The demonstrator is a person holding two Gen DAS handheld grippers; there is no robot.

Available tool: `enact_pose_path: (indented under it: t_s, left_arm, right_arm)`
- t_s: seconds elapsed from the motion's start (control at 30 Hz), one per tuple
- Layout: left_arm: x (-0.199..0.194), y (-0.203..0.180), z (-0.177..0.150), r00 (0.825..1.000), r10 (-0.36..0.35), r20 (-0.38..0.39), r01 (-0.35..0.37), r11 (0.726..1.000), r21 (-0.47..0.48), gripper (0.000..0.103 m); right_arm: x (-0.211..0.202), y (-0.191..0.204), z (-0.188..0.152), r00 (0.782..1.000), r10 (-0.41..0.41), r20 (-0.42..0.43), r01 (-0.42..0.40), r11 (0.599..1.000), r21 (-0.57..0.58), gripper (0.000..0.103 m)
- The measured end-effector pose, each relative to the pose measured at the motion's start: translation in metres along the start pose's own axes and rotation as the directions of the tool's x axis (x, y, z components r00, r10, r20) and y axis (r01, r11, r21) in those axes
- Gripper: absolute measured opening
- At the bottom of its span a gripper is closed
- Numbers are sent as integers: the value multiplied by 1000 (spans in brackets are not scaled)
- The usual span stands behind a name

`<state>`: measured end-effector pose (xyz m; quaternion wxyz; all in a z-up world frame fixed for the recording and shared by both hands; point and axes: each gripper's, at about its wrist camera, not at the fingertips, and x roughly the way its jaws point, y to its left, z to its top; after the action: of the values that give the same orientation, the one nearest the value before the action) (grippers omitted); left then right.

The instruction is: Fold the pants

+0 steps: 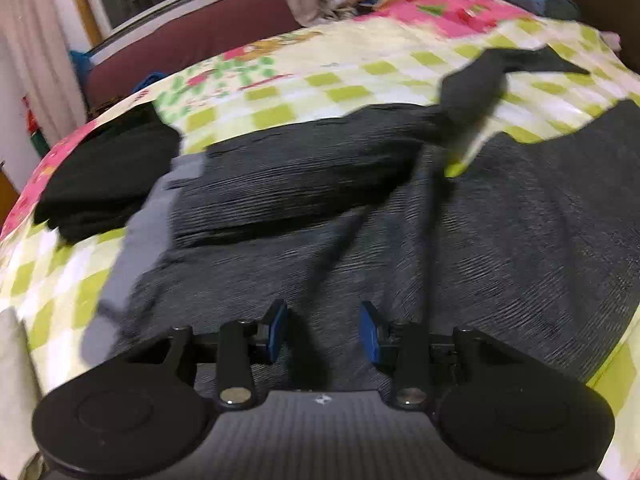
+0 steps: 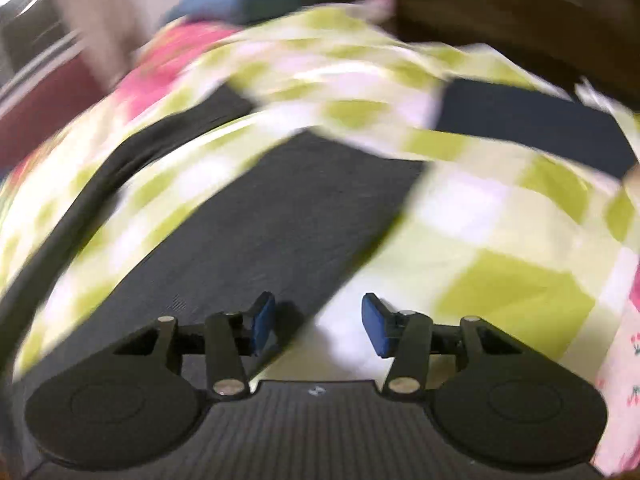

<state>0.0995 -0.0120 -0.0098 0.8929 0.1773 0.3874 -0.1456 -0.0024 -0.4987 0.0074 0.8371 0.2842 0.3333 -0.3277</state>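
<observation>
The dark grey pants (image 1: 360,216) lie on the bed (image 1: 320,80), right under the left gripper (image 1: 324,332); its jaws are apart and empty; the right gripper (image 2: 318,328), jaws apart and empty too, hangs over one leg's edge.

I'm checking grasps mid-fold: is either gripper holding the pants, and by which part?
Nothing is held. The left gripper stands open above the dark pants, and the right gripper is open too, pads clear of fabric.

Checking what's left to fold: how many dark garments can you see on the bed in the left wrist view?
2: grey pants spread below the left gripper, and a black folded pile at their left. More may be hidden.
</observation>
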Motion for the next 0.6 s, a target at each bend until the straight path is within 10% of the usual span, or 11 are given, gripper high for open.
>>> enact_pose_path:
  t_s: [0.23, 0.33, 0.6]
  left_arm:
    - [9, -31, 19, 1000, 18, -23, -17, 999, 45, 52]
    - [7, -36, 22, 999, 26, -19, -25, 998, 52, 52]
    - [6, -43, 21, 1000, -17, 12, 16, 1000, 21, 52]
  right_arm:
    - [29, -6, 21, 995, 87, 41, -91, 992, 90, 50]
    - [37, -12, 24, 993, 116, 18, -117, 985, 125, 5]
    - [1, -54, 32, 995, 70, 78, -81, 986, 146, 4]
